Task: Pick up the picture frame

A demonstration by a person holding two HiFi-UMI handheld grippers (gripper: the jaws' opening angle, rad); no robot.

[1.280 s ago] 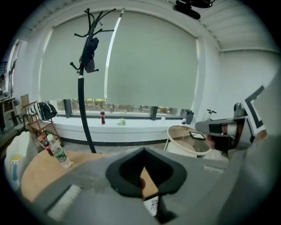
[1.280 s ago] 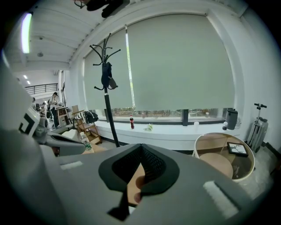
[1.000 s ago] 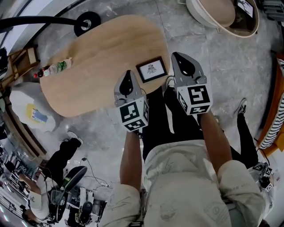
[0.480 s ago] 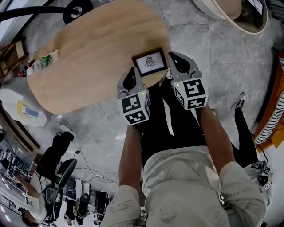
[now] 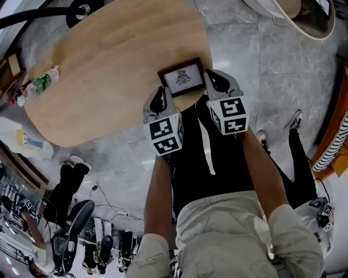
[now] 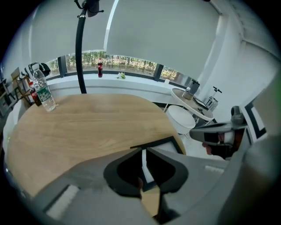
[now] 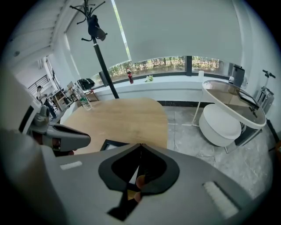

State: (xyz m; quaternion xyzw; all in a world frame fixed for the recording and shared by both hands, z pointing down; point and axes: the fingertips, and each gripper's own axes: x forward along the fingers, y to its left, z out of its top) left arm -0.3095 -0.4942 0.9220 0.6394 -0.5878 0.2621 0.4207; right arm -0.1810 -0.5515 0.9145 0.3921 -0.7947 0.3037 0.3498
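Observation:
The picture frame (image 5: 182,79) is black with a white mat and a small print. It lies flat near the front edge of the oval wooden table (image 5: 109,59). My left gripper (image 5: 159,90) hangs just short of the frame's near left corner. Its jaws are opening to a narrow slit with nothing gripped, and the frame (image 6: 169,144) shows beyond and through the slit of the left gripper (image 6: 143,151). My right gripper (image 5: 211,72) sits at the frame's near right corner. The tips of the right gripper (image 7: 140,145) meet, shut and empty, with the frame (image 7: 109,143) to their left.
A water bottle (image 5: 35,86) with a green label lies at the table's far left side. A coat-stand base (image 5: 81,9) is behind the table, and a round white table (image 7: 235,99) with a white stool (image 7: 219,123) stands to the right. My legs and shoes (image 5: 296,120) are below the grippers.
Both grippers have come down and forward from above my lap to the table's near edge. They now flank the picture frame's near side.

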